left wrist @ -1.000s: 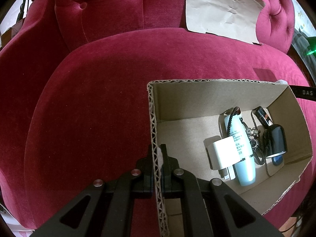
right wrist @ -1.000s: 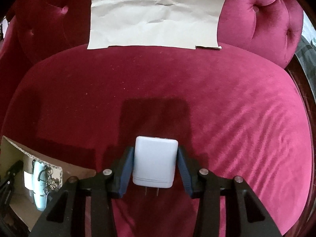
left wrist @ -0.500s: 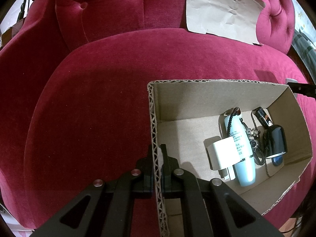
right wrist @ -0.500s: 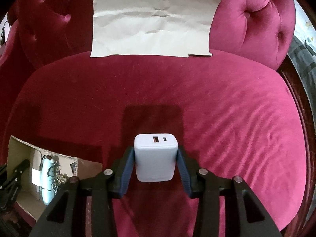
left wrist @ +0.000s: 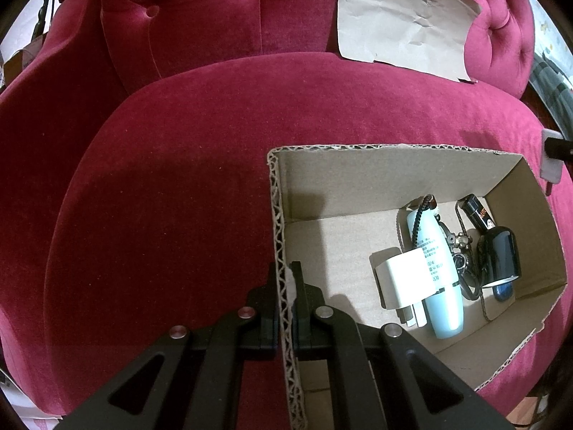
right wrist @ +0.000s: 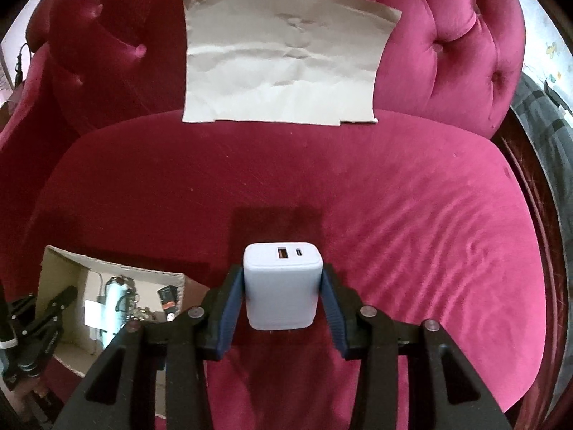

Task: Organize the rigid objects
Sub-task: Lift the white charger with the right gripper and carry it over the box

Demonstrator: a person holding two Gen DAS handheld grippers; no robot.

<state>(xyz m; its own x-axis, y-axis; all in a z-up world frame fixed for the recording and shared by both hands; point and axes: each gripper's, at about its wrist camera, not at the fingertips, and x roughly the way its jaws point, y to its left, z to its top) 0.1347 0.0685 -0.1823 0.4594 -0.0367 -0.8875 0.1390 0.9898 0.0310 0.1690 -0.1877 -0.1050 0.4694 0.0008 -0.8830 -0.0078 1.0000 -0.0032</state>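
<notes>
My right gripper (right wrist: 283, 288) is shut on a white USB charger block (right wrist: 281, 285) and holds it above the red sofa seat, ports facing away. My left gripper (left wrist: 286, 286) is shut on the left wall of an open cardboard box (left wrist: 277, 236) on the seat. Inside the box lie a pale blue tube (left wrist: 438, 272), a white plug adapter (left wrist: 403, 277), a black shiny item (left wrist: 501, 254), a small dark bottle (left wrist: 478, 213) and keys on a cord. The box also shows in the right wrist view (right wrist: 53, 268) at lower left.
A crumpled brown paper sheet (right wrist: 283, 57) leans on the tufted sofa back. The red velvet seat cushion (right wrist: 429, 215) spreads right of the box. The sofa's dark wooden edge (right wrist: 530, 186) runs along the right.
My right gripper has lifted and tilted the charger so its ports now show, and has drawn back so the box is more in view. The left gripper has not moved.
</notes>
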